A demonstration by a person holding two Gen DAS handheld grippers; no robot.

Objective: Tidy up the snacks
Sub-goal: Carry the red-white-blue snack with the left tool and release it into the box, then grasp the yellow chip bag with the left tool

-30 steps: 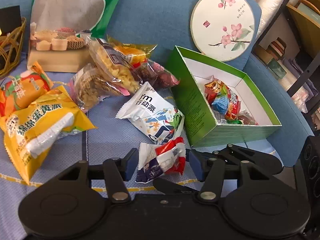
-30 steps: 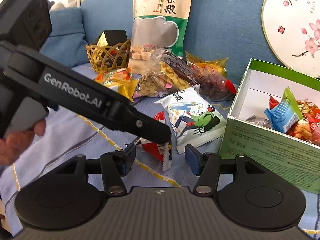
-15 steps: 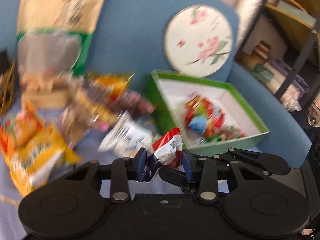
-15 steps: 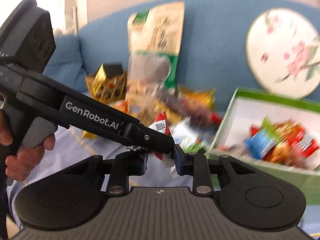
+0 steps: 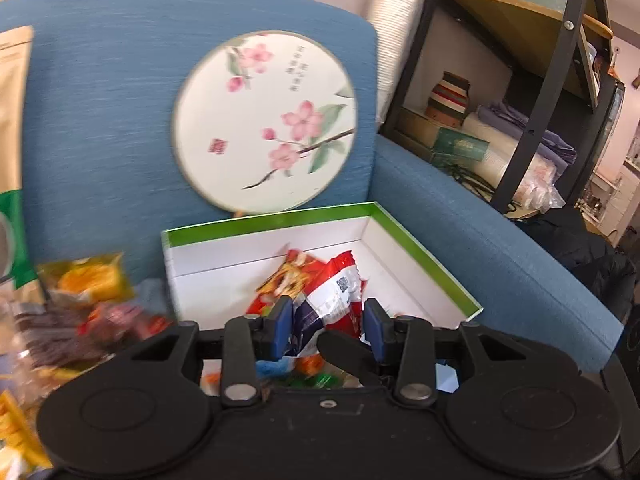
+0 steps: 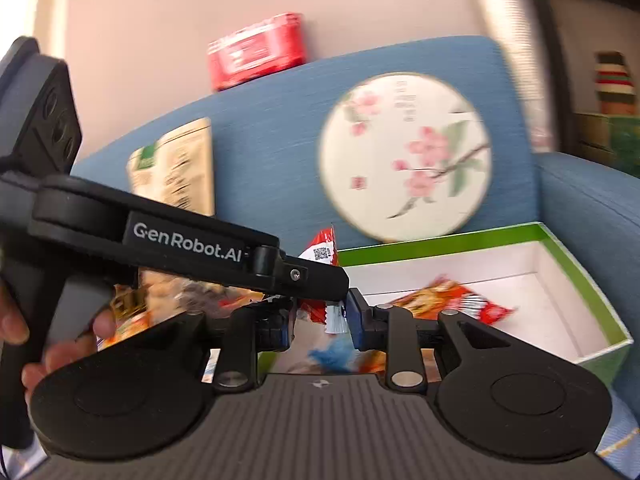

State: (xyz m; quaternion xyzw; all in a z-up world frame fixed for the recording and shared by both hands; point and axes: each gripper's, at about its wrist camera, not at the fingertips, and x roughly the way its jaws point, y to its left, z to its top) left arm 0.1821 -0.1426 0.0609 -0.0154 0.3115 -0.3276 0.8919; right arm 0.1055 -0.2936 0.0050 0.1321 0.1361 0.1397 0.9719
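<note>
Closest to me, my left gripper (image 5: 326, 322) has its blue pads pinched onto a red, white and navy snack packet (image 5: 332, 300), and the right gripper (image 6: 318, 320) is clamped on the bottom edge of that same packet, so both are holding it up over the near end of the green box (image 5: 424, 256). Under the packet, at the near end of the box, there are a few wrappers already, something blue and some orange and green bits, too blurry for me to name. Further in, an orange-red snack bag (image 6: 448, 300) lies on the white floor, and the far right corner of the box is bare. The box walls stand up all round, with the near wall hidden behind my grippers. Left of the box is a pile of loose snacks (image 5: 84, 300). Behind everything, a round blossom fan (image 5: 264, 122) leans on the blue sofa back (image 5: 100, 120), just past the box's far edge.
</note>
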